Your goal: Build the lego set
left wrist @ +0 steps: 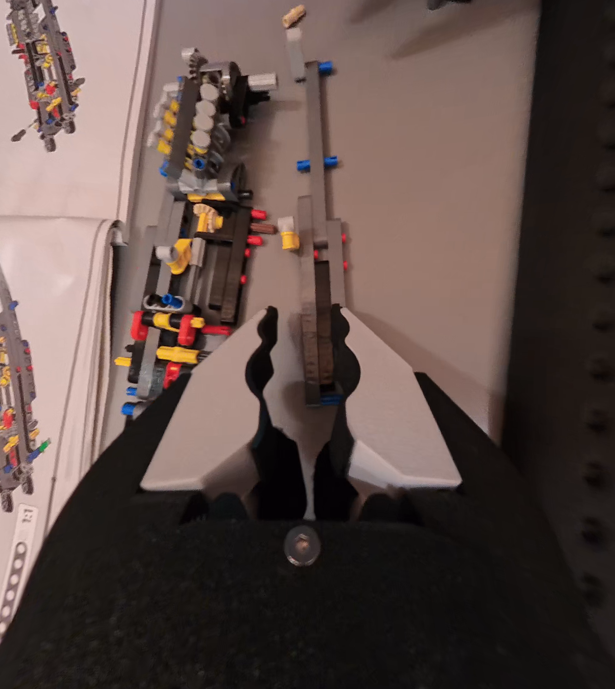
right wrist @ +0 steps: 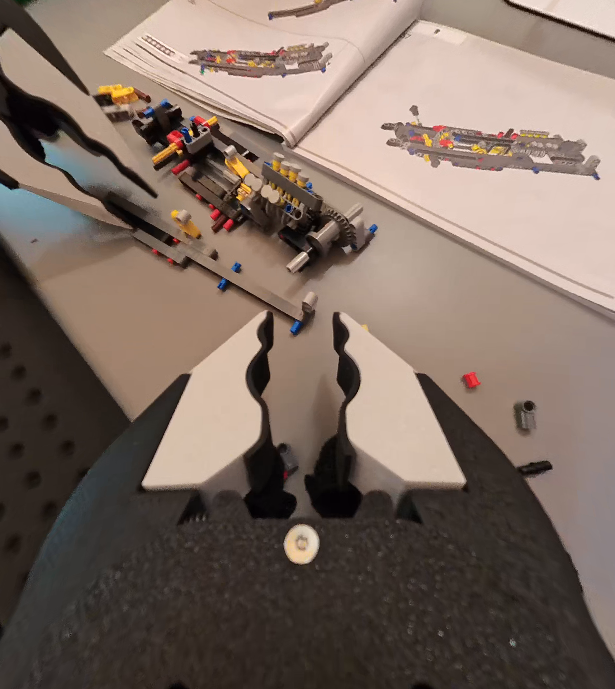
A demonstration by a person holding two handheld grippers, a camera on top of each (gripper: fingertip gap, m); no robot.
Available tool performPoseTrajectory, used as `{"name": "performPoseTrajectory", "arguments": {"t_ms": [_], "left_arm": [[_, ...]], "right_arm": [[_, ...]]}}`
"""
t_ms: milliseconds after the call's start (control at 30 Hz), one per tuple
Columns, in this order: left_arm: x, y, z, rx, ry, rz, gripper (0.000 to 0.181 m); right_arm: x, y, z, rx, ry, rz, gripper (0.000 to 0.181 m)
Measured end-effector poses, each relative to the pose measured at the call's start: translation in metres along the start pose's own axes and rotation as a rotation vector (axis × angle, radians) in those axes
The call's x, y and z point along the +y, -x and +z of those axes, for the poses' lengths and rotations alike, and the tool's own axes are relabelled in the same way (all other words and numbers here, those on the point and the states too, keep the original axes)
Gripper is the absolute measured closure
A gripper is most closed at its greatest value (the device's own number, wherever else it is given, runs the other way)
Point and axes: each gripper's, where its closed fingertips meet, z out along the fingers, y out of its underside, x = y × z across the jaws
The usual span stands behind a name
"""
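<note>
A long grey beam assembly [left wrist: 317, 231], studded with blue and red pins, is seen lying on the grey table [left wrist: 428, 186], its near end set between the parted fingers of the left gripper [left wrist: 304, 309]; only the right-hand finger appears to touch it, so a firm grip cannot be confirmed. The larger lego chassis [right wrist: 246, 190] is laid just beside it, between the beam and the open instruction booklet [right wrist: 447, 208]. The right gripper [right wrist: 303, 315] is held with fingers open and empty just short of the beam's far end. A red piece [right wrist: 470, 380] and a dark grey connector [right wrist: 525, 414] are scattered nearby.
</note>
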Motion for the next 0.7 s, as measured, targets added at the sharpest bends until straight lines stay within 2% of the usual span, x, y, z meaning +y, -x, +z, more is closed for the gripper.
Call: {"name": "performPoseTrajectory", "arguments": {"t_ms": [133, 333, 467, 533, 600, 700], "left_arm": [[0.001, 0.008, -0.013, -0.046, -0.033, -0.043, 0.150], [0.024, -0.002, -0.024, -0.040, -0.019, -0.106, 0.149], [0.028, -0.002, -0.019, -0.042, 0.000, -0.100, 0.150], [0.016, 0.002, -0.021, -0.047, -0.027, -0.079, 0.152], [-0.012, 0.014, -0.027, -0.053, -0.094, -0.063, 0.154], [-0.043, 0.043, -0.025, -0.079, -0.088, -0.012, 0.144]], "right_arm": [[0.007, 0.009, 0.011, -0.031, 0.008, 0.008, 0.151], [0.015, 0.009, 0.025, 0.061, 0.064, -0.129, 0.151], [0.001, -0.003, 0.023, 0.090, 0.067, -0.192, 0.157], [-0.018, -0.014, 0.022, 0.089, 0.045, -0.220, 0.158], [-0.039, -0.028, 0.025, 0.077, -0.008, -0.224, 0.162], [-0.048, -0.038, 0.045, -0.060, -0.008, -0.177, 0.163]]}}
